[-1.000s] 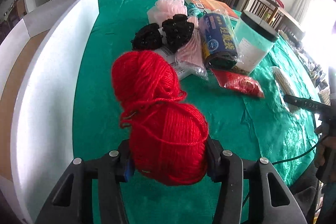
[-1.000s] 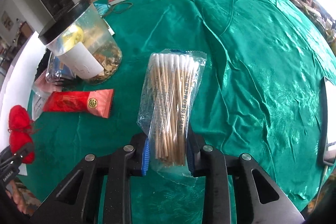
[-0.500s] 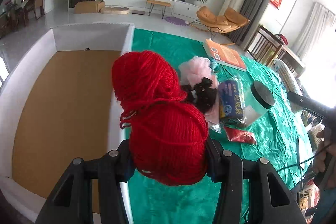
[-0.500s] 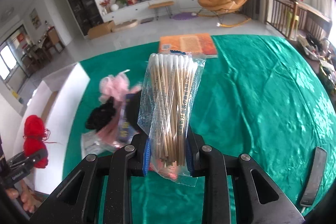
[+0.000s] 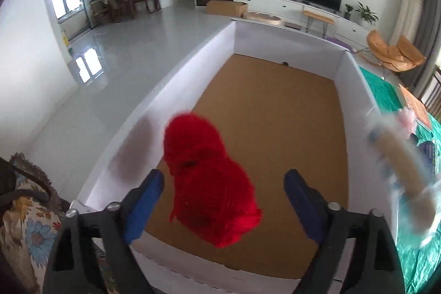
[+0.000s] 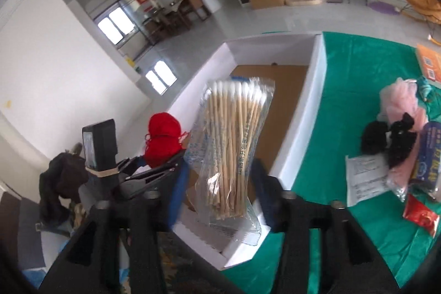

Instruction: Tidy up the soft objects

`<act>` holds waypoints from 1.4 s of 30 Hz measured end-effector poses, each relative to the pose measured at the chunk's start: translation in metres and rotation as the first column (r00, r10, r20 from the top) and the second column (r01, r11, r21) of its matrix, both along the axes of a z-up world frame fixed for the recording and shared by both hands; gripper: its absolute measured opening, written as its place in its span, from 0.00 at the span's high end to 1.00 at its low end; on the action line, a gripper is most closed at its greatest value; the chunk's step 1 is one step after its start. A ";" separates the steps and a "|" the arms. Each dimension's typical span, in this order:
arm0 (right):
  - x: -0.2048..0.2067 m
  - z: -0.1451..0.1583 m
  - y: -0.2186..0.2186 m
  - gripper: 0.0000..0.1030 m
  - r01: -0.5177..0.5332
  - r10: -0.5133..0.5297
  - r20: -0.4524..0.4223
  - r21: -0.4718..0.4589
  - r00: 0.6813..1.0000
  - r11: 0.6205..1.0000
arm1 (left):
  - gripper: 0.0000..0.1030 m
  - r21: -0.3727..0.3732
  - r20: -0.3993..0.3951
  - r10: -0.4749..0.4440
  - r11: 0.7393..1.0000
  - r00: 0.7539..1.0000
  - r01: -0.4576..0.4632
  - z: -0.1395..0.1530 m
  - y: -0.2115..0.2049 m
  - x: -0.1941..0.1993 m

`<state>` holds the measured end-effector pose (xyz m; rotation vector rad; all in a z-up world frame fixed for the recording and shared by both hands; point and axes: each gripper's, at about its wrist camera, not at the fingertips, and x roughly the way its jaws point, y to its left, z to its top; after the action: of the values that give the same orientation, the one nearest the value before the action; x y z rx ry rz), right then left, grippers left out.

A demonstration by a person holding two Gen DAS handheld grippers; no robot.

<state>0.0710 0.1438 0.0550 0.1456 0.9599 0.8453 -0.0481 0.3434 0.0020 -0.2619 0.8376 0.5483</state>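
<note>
A red yarn ball hangs blurred between the wide-open fingers of my left gripper, over the brown floor of a white-walled box; the pads do not touch it. It also shows in the right wrist view. A clear bag of cotton swabs sits between the parted fingers of my right gripper, above the box's near wall. The bag shows blurred at the right of the left wrist view.
On the green tablecloth to the right lie a pink mesh puff, black hair ties, a blue packet, a white paper packet, a red packet and an orange book. A patterned cushion lies left.
Both grippers swung left from the table to over the box. Both have opened: the yarn and the swab bag were gripped before and now sit loose between the fingers.
</note>
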 end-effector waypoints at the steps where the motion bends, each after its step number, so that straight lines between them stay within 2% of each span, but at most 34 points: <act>1: -0.001 -0.004 0.003 0.24 -0.004 0.004 0.011 -0.013 1.000 1.000 | 0.07 0.009 0.012 0.017 1.000 1.000 -0.017 -0.001 0.001 -0.002; 3: -0.005 -0.009 -0.002 0.24 0.004 -0.003 0.045 -0.035 0.999 0.999 | 0.07 0.008 0.020 0.019 1.000 1.000 -0.019 -0.003 -0.001 -0.002; 6: -0.006 -0.021 -0.033 0.24 0.086 -0.076 0.103 -0.092 0.992 0.992 | 0.07 -0.015 0.051 -0.029 0.999 0.998 0.029 -0.001 -0.013 0.005; 9: -0.016 -0.042 -0.080 0.24 0.191 -0.161 0.177 -0.166 0.971 0.967 | 0.07 -0.028 0.091 -0.123 0.992 0.988 0.126 0.006 -0.048 0.015; 11: -0.022 -0.062 -0.115 0.24 0.278 -0.231 0.215 -0.228 0.949 0.933 | 0.07 -0.041 0.116 -0.204 0.977 0.972 0.210 0.009 -0.080 0.021; 14: -0.031 -0.097 -0.172 0.24 0.395 -0.338 0.225 -0.301 0.914 0.868 | 0.06 -0.056 0.133 -0.344 0.934 0.929 0.354 0.008 -0.142 0.031; 16: -0.038 -0.114 -0.205 0.24 0.461 -0.409 0.216 -0.338 0.887 0.820 | 0.06 -0.074 0.129 -0.441 0.889 0.888 0.452 0.002 -0.185 0.039; 20: -0.038 -0.135 -0.269 0.24 0.593 -0.565 0.189 -0.349 0.803 0.726 | 0.06 -0.107 0.051 -0.601 0.791 0.798 0.603 -0.028 -0.267 0.061; 22: -0.039 -0.138 -0.291 0.24 0.650 -0.630 0.183 -0.336 0.755 0.682 | 0.06 -0.120 -0.014 -0.635 0.768 0.773 0.629 -0.052 -0.292 0.073; 25: -0.047 -0.144 -0.312 0.24 0.709 -0.694 0.180 -0.324 0.697 0.627 | 0.06 -0.135 -0.067 -0.633 0.772 0.771 0.622 -0.084 -0.307 0.089; 27: -0.047 -0.147 -0.314 0.24 0.719 -0.710 0.173 -0.330 0.683 0.611 | 0.06 -0.123 -0.079 -0.623 0.781 0.778 0.613 -0.098 -0.308 0.092; 28: -0.048 -0.147 -0.316 0.24 0.721 -0.714 0.168 -0.334 0.679 0.607 | 0.06 -0.076 -0.066 -0.623 0.782 0.779 0.619 -0.098 -0.309 0.092; 30: -0.046 -0.150 -0.318 0.24 0.722 -0.721 0.157 -0.341 0.675 0.602 | 0.05 -0.028 -0.093 -0.629 0.777 0.772 0.629 -0.101 -0.312 0.096; 35: -0.044 -0.157 -0.321 0.22 0.718 -0.720 0.149 -0.349 0.677 0.603 | 0.00 -0.028 -0.058 -0.640 0.768 0.766 0.640 -0.105 -0.308 0.095; 42: -0.043 -0.161 -0.313 0.17 0.700 -0.702 0.160 -0.376 0.694 0.607 | 0.00 -0.022 -0.042 -0.640 0.768 0.767 0.640 -0.108 -0.307 0.096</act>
<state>0.0278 -0.1695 -0.1056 0.1446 0.9537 -0.1102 0.0480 0.0367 -0.1065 0.0461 0.9122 -0.0991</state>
